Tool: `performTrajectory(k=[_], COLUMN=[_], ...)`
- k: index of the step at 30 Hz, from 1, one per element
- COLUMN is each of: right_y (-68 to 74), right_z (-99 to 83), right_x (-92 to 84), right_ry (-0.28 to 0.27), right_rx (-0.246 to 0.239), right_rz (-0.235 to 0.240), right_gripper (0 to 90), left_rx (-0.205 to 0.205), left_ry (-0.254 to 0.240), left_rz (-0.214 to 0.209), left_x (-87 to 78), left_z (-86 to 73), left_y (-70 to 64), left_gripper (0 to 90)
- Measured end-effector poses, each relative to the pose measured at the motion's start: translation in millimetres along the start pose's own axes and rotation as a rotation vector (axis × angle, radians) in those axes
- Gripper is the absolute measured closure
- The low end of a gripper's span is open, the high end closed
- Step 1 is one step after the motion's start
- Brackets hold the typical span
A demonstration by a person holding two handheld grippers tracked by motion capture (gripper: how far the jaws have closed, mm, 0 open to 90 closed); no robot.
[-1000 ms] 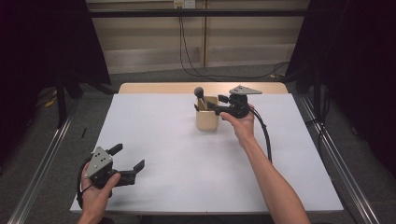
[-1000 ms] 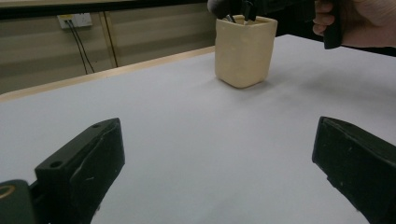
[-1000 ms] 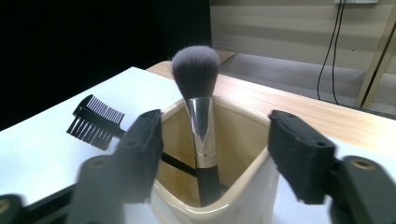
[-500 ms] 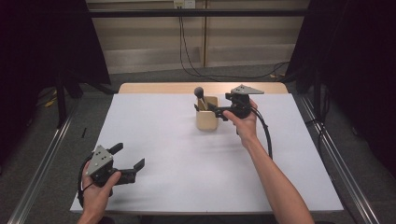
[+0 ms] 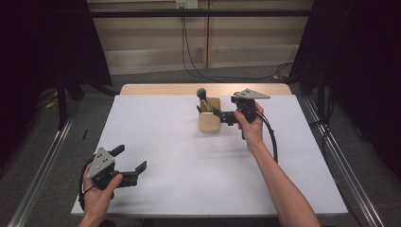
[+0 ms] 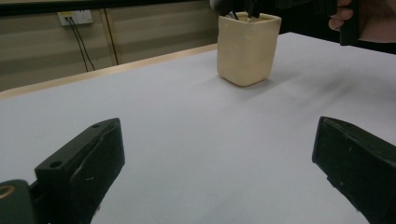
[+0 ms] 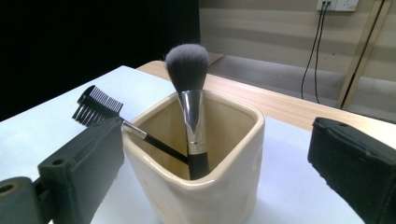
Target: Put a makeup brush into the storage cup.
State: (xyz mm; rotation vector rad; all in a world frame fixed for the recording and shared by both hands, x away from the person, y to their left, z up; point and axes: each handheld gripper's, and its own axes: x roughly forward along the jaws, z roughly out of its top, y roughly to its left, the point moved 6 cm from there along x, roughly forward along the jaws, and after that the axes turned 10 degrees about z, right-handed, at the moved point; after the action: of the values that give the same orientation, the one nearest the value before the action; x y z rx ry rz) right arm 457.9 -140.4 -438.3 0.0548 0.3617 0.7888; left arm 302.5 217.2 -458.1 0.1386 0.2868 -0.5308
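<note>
A cream square cup [image 5: 209,121] [image 7: 196,186] [image 6: 246,49] stands at the table's far middle. A makeup brush [image 7: 189,107] [image 5: 202,97] with a grey head stands upright in it, and a small black comb brush [image 7: 100,109] leans out over its rim. My right gripper [image 5: 219,113] [image 7: 215,177] is open right beside the cup, its jaws standing on either side of the cup's near wall. At the near left of the table my left gripper [image 5: 128,159] [image 6: 215,154] is held open with nothing between its jaws.
A white sheet covers the table [image 5: 189,179], with a bare wooden strip [image 5: 156,89] along the far edge. Cables [image 5: 189,52] hang down the wall behind. Metal rails [image 5: 42,156] run along both sides of the table.
The right gripper has edged slightly closer to the cup. The left gripper has barely moved.
</note>
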Motion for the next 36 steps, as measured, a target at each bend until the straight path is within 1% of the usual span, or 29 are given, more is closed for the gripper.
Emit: performTrajectory(k=[5,9,12,15,17,22,26,30,33,36], right_y=[3.2,4.3,6.1,5.6,4.8,3.1,3.0,3.5,4.7,5.8], right_z=[2.3,4.6,3.3,0.9,-0.2,-2.8,-8.5,-11.3,-14.4,-16.3], right_x=[-7.3,-15.0,-22.4,-30.5,-36.0,-49.1,-57.6,-63.4,-67.8,-73.4], right_ry=[-0.004,-0.012,-0.023,-0.02,-0.021,-0.031,-0.02,-0.02,0.003,0.006], right_rx=[-0.015,-0.033,-0.031,-0.031,-0.038,-0.039,-0.041,-0.046,-0.055,-0.061], right_rz=[0.005,-0.007,-0.005,-0.007,-0.016,-0.034,-0.041,-0.05,-0.054,-0.055], right_gripper=[3.1,3.0,3.0,2.9,2.7,2.6,2.4,2.4,2.4,2.4], left_rx=[0.003,0.0,0.0,0.001,0.0,-0.003,-0.006,-0.005,-0.008,-0.008], left_ry=[-0.002,-0.001,-0.003,-0.001,-0.001,0.001,0.003,0.003,0.006,0.008], left_rz=[0.001,0.004,0.004,0.007,0.007,0.008,0.008,0.005,0.009,0.011], left_x=[-3.0,-3.6,-4.0,-4.1,-3.9,-3.6,-3.2,-3.3,-3.6,-3.5], left_z=[-0.3,-0.6,-0.5,-0.7,-0.7,-0.7,-0.9,-0.7,-1.0,-1.1], left_y=[0.1,0.5,0.4,1.0,1.0,0.7,0.7,0.3,0.3,0.4], left_gripper=[2.3,2.3,2.3,2.3,2.3,2.4,2.4,2.4,2.4,2.4])
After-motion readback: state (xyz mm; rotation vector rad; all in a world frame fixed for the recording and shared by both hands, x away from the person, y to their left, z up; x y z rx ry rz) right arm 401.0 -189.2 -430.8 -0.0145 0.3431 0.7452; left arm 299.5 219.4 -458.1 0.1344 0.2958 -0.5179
